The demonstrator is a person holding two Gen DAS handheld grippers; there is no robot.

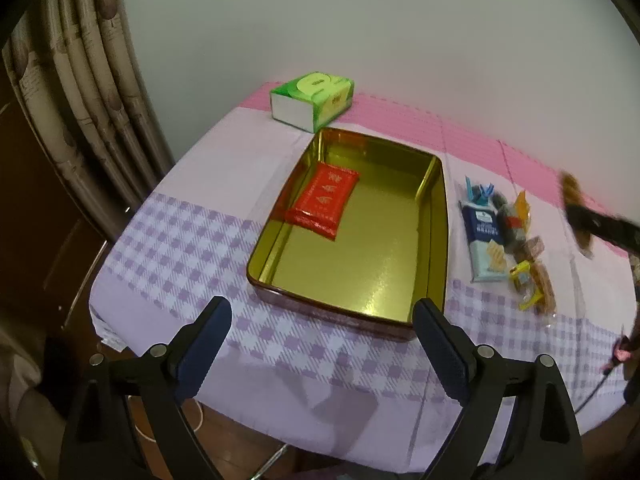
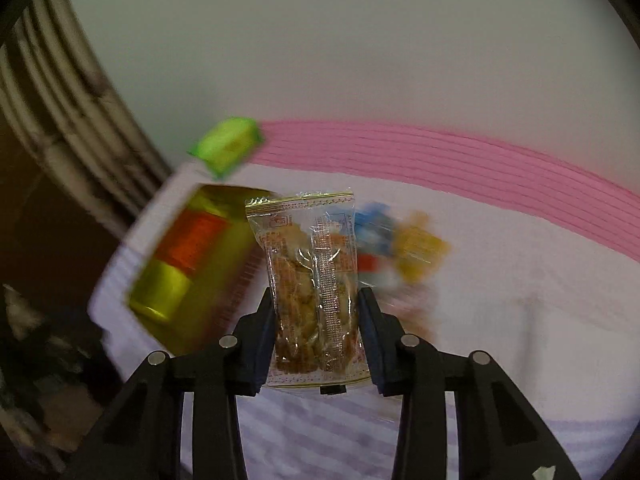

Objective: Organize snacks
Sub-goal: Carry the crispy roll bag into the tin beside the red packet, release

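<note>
Clear plastic packet of brown snack pieces [image 2: 314, 288] clamped upright in right claw [image 2: 318, 300]; left claw [image 1: 322, 312] spread wide, empty, just before gold rectangular tin [image 1: 434, 240] holding red packet [image 1: 323, 204].

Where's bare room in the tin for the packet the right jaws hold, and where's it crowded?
Most of the gold tin floor is bare: everything between the red packet in its far left corner and the right wall, plus the whole near end. Crowded: the snack pile on the cloth right of the tin. The right gripper is shut on the clear snack packet.
</note>
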